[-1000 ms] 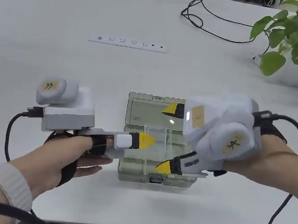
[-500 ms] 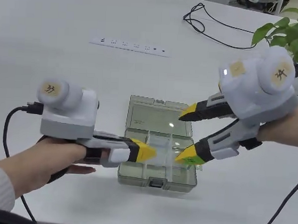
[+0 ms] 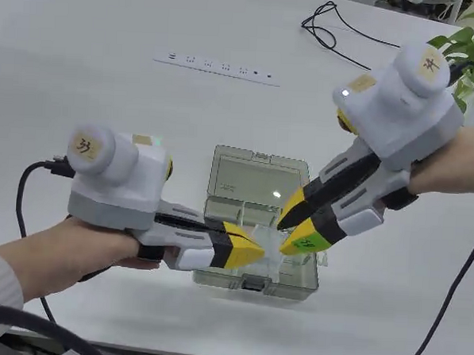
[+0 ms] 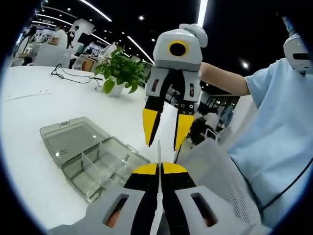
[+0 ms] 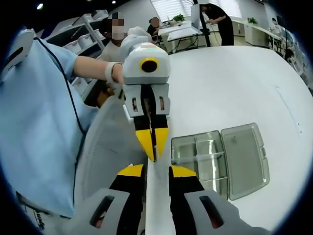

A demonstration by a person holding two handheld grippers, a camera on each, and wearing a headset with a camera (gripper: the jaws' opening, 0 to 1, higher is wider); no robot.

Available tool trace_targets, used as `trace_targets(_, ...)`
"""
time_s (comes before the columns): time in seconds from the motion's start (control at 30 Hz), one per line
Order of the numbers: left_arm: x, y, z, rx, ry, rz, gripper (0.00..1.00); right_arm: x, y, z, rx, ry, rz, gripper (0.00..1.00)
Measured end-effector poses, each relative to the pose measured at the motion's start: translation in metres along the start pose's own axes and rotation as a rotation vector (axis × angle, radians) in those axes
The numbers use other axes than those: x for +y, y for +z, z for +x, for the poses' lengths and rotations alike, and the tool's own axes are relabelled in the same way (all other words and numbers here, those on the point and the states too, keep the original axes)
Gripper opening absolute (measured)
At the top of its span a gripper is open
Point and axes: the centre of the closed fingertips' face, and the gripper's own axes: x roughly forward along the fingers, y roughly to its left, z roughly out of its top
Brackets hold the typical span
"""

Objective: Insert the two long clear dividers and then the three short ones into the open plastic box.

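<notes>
Pinching thin clear plastic divider in left tool above open translucent grey plastic box; straddling its free end with spread right tool, probably for aligning.

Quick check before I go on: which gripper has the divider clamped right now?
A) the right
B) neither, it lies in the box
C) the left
C: in the left gripper view, the left gripper has its jaws shut on the thin divider, which rises from between them. The right gripper has its jaws apart, one on either side of the divider's far end.
</notes>
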Motion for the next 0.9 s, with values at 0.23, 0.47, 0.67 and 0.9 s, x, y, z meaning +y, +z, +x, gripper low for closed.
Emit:
trace_targets(0.23, -0.005, -0.006, 0.003, 0.018, -0.023, 0.027, 0.00, 0.005, -0.003, 0.008, 0.043, 0.053, 0.016, 0.13)
trace_targets(0.47, -0.006, -0.005, 0.003, 0.008, -0.026, 0.034, 0.00, 0.012, -0.005, 0.013, 0.068, 0.077, 0.026, 0.12)
trace_targets(0.67, -0.006, -0.004, 0.002, -0.004, -0.026, 0.037, 0.00, 0.012, -0.006, 0.015, 0.078, 0.094, 0.025, 0.09)
trace_targets(0.9, -0.005, -0.003, 0.004, -0.008, -0.023, 0.035, 0.00, 0.016, -0.007, 0.016, 0.088, 0.102, 0.009, 0.03)
